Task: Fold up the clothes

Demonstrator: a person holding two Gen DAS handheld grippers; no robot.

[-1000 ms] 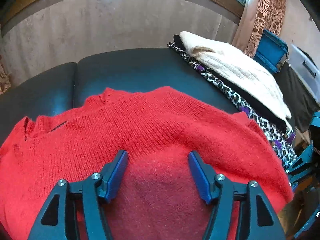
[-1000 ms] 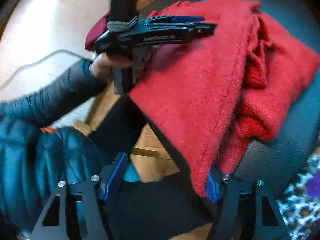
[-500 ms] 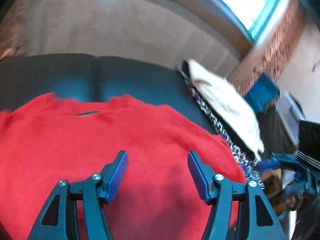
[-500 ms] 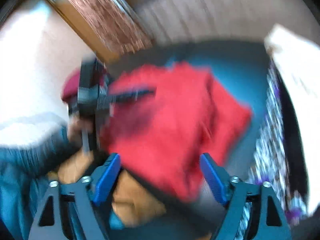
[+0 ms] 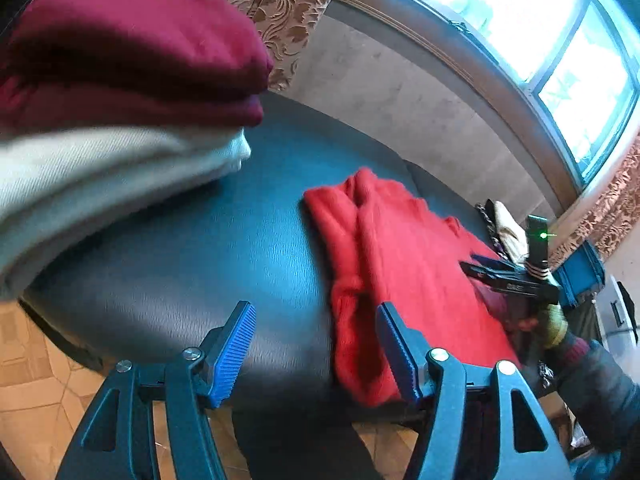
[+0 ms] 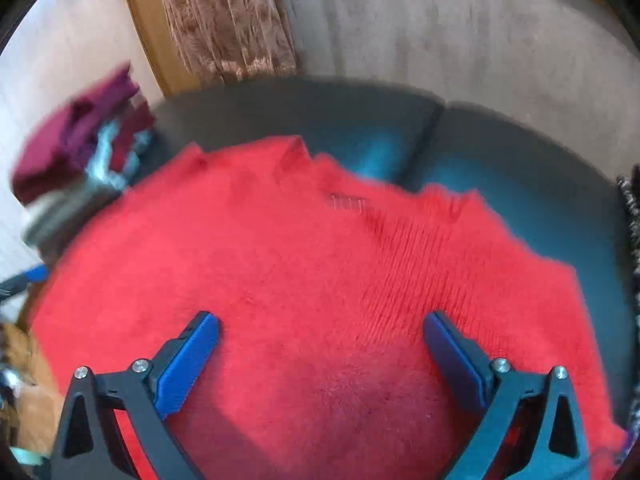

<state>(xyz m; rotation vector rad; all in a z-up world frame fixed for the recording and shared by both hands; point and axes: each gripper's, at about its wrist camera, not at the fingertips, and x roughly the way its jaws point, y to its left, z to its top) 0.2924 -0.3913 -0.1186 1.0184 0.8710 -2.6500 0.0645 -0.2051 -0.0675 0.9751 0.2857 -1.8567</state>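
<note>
Both blue ribbed-pad grippers, left [image 5: 316, 344] and right [image 6: 320, 354], gape wide and empty over the fuzzy red knitted sweater [image 6: 312, 280] lying on the smooth dark leather sofa [image 5: 200, 264].

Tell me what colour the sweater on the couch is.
Bright red sweater; right wrist view.

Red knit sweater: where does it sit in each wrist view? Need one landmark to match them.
Left wrist view: the red knit sweater lies right of centre on the dark leather couch seat, its near edge behind the right finger of the open left gripper.
Right wrist view: it fills the centre and bottom, under the open right gripper.
Shared landmark: the stack of folded maroon and cream clothes, at upper left in both.
</note>
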